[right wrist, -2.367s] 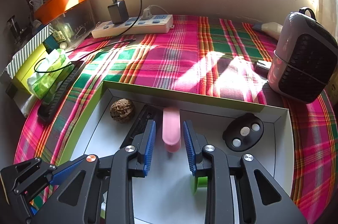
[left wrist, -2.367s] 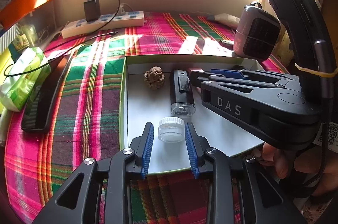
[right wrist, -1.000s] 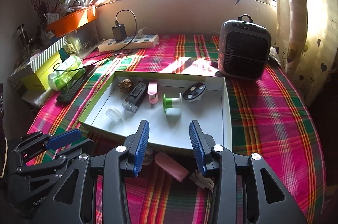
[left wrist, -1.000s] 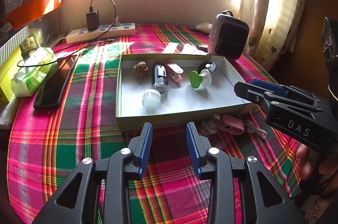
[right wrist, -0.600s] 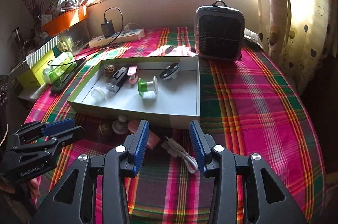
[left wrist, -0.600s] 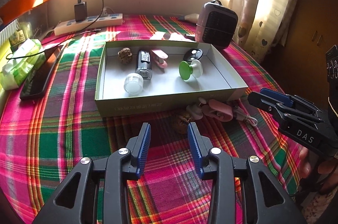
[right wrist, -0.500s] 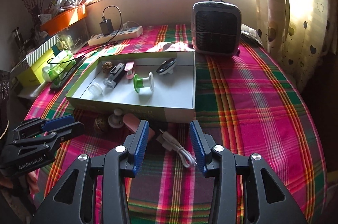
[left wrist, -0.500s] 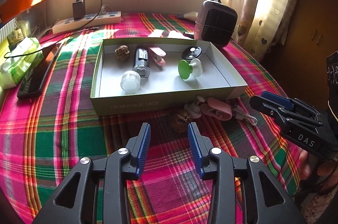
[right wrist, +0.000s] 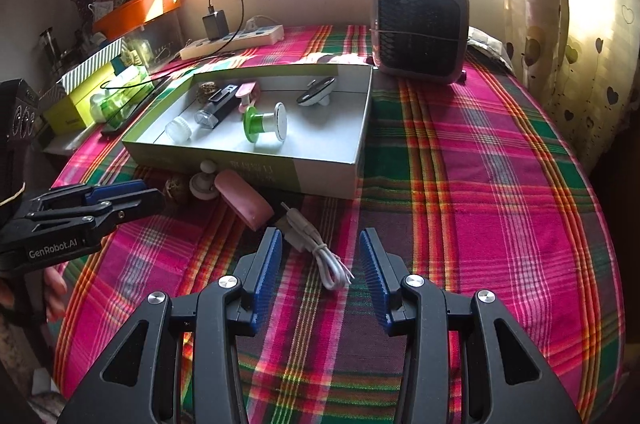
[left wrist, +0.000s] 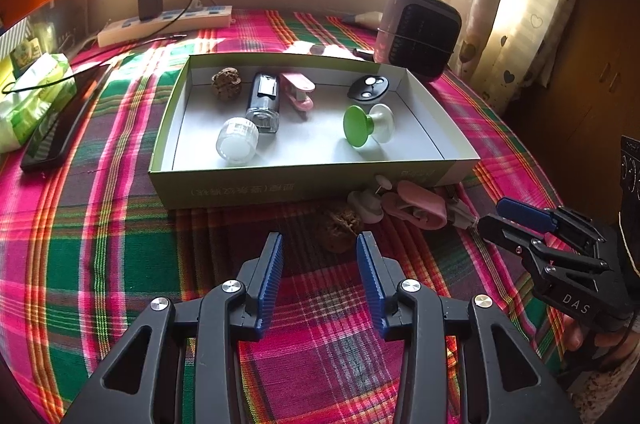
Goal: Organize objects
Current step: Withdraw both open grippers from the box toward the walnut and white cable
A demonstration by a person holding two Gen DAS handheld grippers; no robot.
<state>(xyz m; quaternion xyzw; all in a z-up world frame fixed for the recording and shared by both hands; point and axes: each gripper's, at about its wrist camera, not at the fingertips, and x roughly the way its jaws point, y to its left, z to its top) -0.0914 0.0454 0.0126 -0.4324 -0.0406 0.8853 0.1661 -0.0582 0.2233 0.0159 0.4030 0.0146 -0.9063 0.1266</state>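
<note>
A: Sunlit window sill behind, plaid tablecloth over the table. The shallow box sits mid-table, already holding a walnut, a clear-ended black device, a pink clip, a green suction knob, a black fob and a clear cap.

B: What's still loose?

A: A second walnut, a white suction knob, a pink case and a coiled white USB cable, all bunched on the cloth against the box's near wall.

B: Risks?

A: The walnut is round and rough and will likely roll or squirt out of a pinch. It lies just beside the white knob, so a sloppy close could nudge both. The cable is floppy; grab one loop and the rest may drag the pink case it touches.

B: Poses?

A: Left gripper tilts down at the walnut, which sits just past its tips. Its jaws have just been opening, moderately wide, nothing between them. Right gripper tilts down over the cable; its jaws are apart with cable loops between the tips, pads not pressing.
</note>
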